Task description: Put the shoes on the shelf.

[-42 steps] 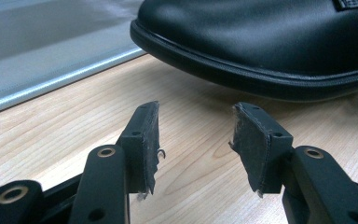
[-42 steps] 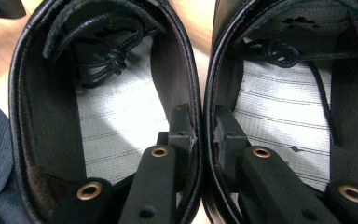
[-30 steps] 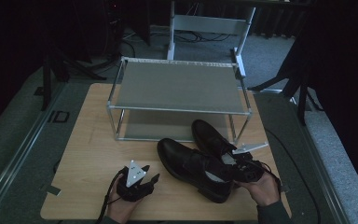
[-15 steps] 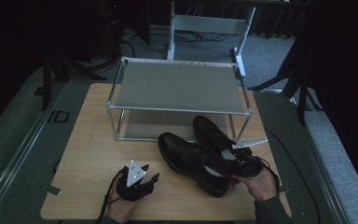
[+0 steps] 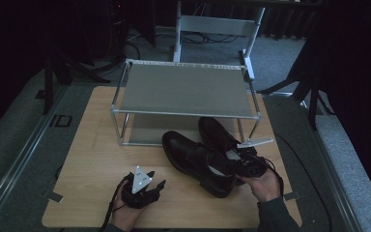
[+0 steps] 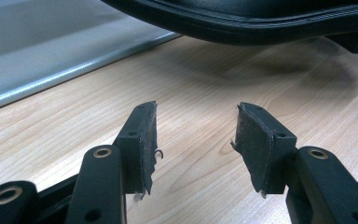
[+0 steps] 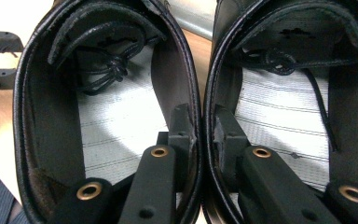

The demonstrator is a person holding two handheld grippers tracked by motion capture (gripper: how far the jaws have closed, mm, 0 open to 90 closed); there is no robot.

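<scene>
Left gripper (image 5: 150, 189): low at the table's 7 o'clock, jaws spread wide over bare wood, nothing between them (image 6: 193, 140).
Light wooden table (image 5: 92, 159): carries everything here.
Grey metal two-tier shoe rack (image 5: 186, 89): standing at 12 o'clock.
Pair of black leather lace-up shoes (image 5: 198, 159): side by side at 4 o'clock, toes towards the rack's lower shelf.
Right gripper (image 7: 203, 140): one jaw inside each shoe, pinching the two touching inner walls together, white insoles (image 7: 116, 121) either side.
</scene>
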